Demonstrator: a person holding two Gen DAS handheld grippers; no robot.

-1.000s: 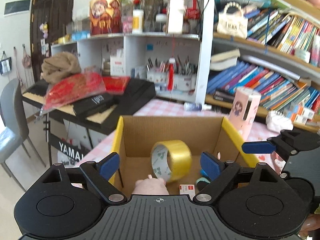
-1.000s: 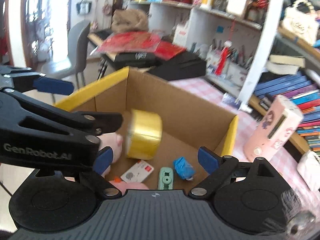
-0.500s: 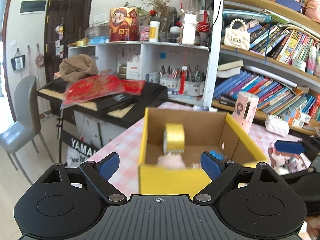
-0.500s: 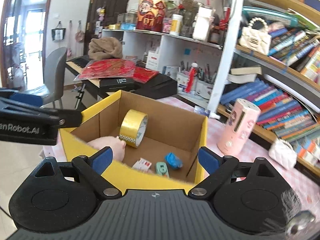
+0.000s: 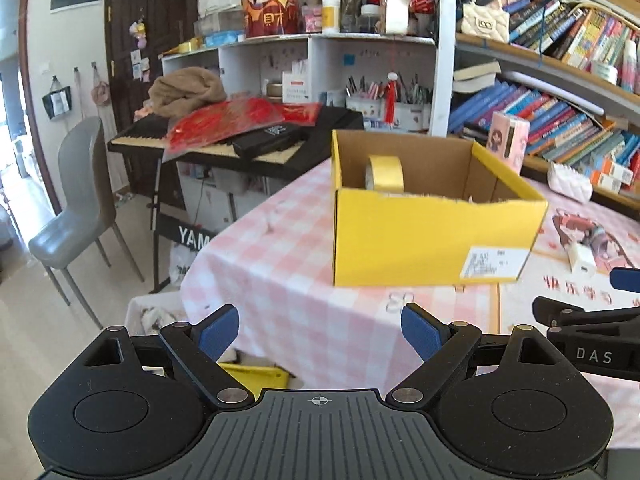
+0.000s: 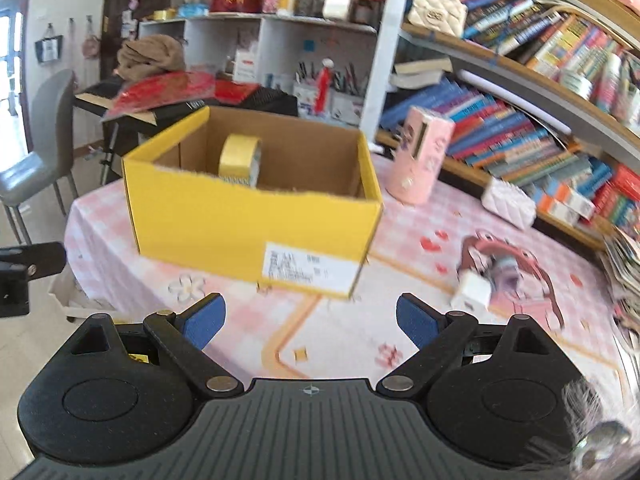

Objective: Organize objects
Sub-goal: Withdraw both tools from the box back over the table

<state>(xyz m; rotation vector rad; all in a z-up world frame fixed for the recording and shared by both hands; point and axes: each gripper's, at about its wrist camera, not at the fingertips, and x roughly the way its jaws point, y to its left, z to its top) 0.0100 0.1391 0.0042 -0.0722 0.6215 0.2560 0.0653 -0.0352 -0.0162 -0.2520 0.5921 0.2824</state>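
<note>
Yellow cardboard box (image 5: 432, 236) sits on the pink checked tablecloth (image 5: 272, 264) in the left wrist view, a roll of gold tape (image 5: 385, 173) standing on edge inside it. The left gripper (image 5: 320, 330) is spread wide and holds nothing, well short of the box.

From the right wrist, the same box (image 6: 240, 232) shows its white label (image 6: 296, 266), with a white charger (image 6: 472, 291) and a pink container (image 6: 420, 160) on the cloth to its right. The right gripper (image 6: 310, 320) is likewise spread and empty.

Both wrist cams face the worktop's (image 5: 280, 264) near edge from close off it; both share the yellow box (image 5: 420, 240) (image 6: 240, 224).
</note>
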